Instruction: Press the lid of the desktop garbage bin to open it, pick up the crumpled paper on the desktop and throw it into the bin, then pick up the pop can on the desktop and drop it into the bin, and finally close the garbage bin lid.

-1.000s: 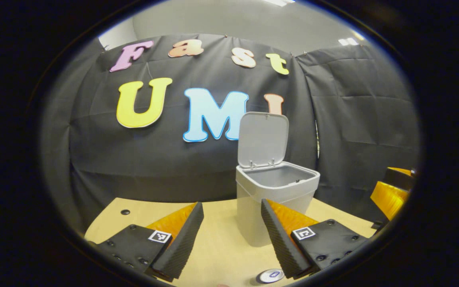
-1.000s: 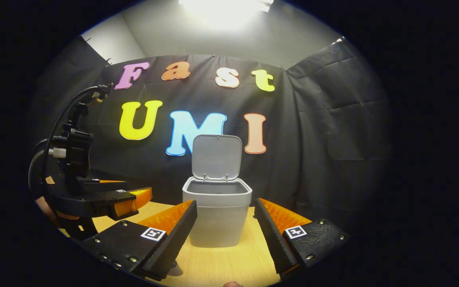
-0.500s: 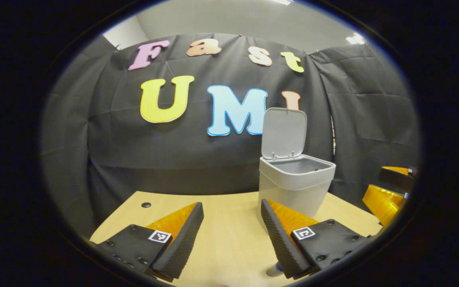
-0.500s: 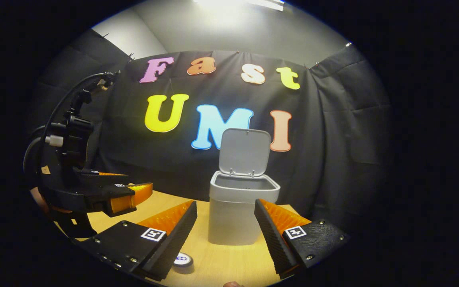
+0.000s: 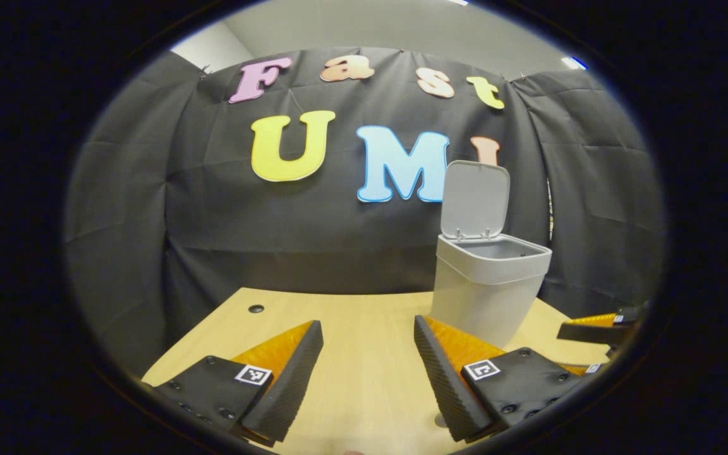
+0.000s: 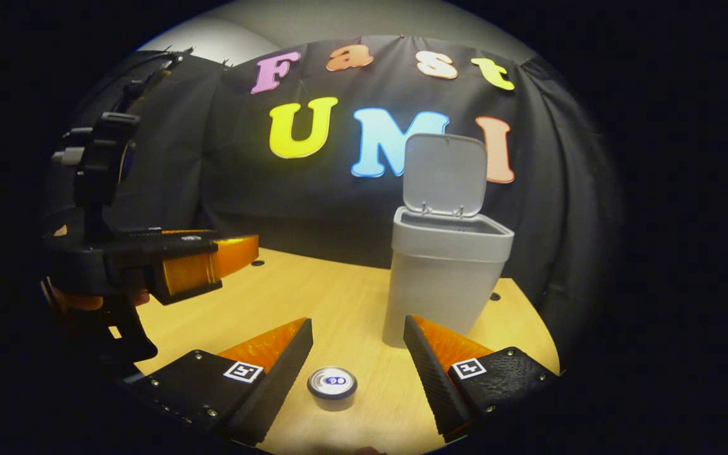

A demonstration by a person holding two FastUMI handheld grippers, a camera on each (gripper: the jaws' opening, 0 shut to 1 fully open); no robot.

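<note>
The grey bin stands on the wooden table with its lid raised upright. A pop can stands upright on the table in front of the bin. It sits low between the fingers of my right gripper, nearer the left one, and touches neither. That gripper is open. In the left gripper view the bin with its raised lid is at the right, beyond my open, empty left gripper. The left gripper also hovers over the table at the left of the right gripper view.
A hand holds the left gripper from behind. The right gripper's fingers reach in at the right edge beside the bin. The table has small round holes. Black cloth walls close in behind.
The bin has slid rightward in both views as both grippers moved. The right gripper tipped down over the table, and the can now sits fully between its fingers. Both stayed open.
</note>
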